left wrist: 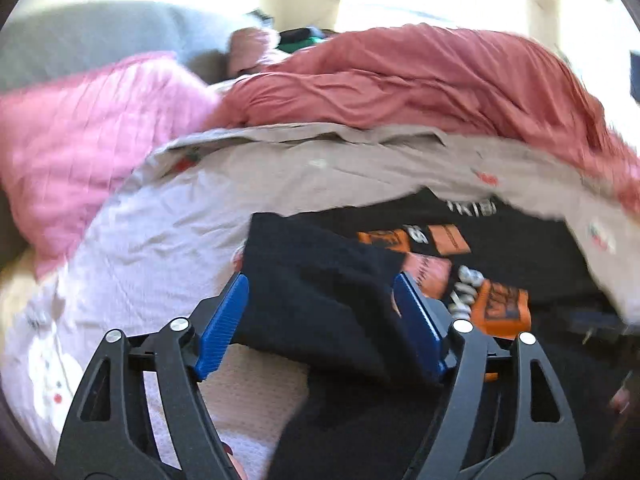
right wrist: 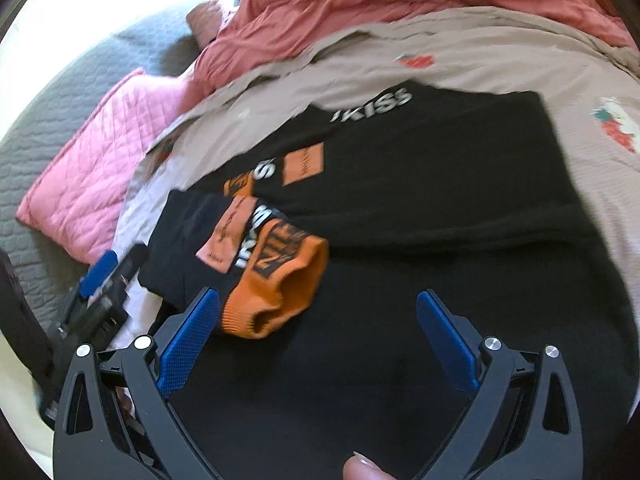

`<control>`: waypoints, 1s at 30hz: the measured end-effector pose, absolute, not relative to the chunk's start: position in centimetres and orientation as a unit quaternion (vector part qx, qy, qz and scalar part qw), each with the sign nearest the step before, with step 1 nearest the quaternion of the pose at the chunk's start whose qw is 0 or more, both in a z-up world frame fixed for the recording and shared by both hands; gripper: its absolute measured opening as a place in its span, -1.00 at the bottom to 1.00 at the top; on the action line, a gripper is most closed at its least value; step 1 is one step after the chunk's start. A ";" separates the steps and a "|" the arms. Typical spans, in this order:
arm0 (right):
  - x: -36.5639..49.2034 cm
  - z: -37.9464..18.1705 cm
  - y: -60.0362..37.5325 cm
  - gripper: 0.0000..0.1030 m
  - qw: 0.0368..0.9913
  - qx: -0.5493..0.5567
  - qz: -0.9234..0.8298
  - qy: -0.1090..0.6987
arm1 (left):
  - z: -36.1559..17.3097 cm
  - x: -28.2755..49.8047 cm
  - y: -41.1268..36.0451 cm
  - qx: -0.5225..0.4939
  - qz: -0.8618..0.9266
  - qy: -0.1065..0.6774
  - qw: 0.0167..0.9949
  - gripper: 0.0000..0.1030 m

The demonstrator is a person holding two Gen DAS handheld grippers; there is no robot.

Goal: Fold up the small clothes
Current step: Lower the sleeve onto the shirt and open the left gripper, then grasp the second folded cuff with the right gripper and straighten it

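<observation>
Bedding lies under the black top (right wrist: pixel 420 184); its folded sleeve (left wrist: pixel 320 292) sits lower centre between the left gripper's (left wrist: pixel 320 300) wide jaws, unpinched; right gripper (right wrist: pixel 320 320) wide, empty.

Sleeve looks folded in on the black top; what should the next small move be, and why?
Probably close the right claw, open and empty, on the orange cuff and straighten it: the folded sleeve lies across the black sweatshirt, its cuff bunched. The left claw is open.

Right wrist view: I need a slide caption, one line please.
Open right hand-held gripper above a black sweatshirt, its orange cuff folded across the front.
</observation>
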State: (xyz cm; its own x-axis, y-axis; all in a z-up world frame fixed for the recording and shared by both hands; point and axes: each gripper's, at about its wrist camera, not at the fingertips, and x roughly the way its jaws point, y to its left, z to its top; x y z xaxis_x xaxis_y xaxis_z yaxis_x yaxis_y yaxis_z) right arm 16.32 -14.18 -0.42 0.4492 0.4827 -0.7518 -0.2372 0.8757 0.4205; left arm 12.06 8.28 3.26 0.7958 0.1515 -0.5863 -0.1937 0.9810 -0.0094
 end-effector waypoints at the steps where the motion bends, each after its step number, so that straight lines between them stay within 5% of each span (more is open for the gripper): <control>1: 16.4 -0.6 -13.7 0.91 0.842 0.124 0.215 0.480 | 3.4 12.0 9.2 -0.056 0.095 0.304 0.946 0.44; 6: 17.2 -1.5 -12.0 0.85 0.834 0.120 0.217 0.492 | 3.9 11.8 10.3 -0.081 0.106 0.295 0.946 0.47; 9: 17.5 -1.8 -11.1 0.55 0.834 0.113 0.219 0.494 | 4.2 11.4 10.1 -0.076 0.107 0.284 0.950 0.50; 12: 17.7 -2.0 -10.6 0.00 0.838 0.108 0.216 0.490 | 4.3 11.4 10.2 -0.075 0.110 0.275 0.952 0.54; 14: 17.6 -1.9 -10.5 -0.59 0.842 0.110 0.216 0.483 | 4.4 11.4 10.5 -0.080 0.113 0.273 0.952 0.54; 16: 17.4 -1.4 -10.4 -0.84 0.849 0.103 0.220 0.468 | 4.5 11.3 10.8 -0.085 0.117 0.269 0.952 0.54; 30: 18.8 8.3 -16.2 -0.86 0.922 0.017 0.185 0.338 | 4.8 11.2 12.1 -0.105 0.121 0.254 0.954 0.54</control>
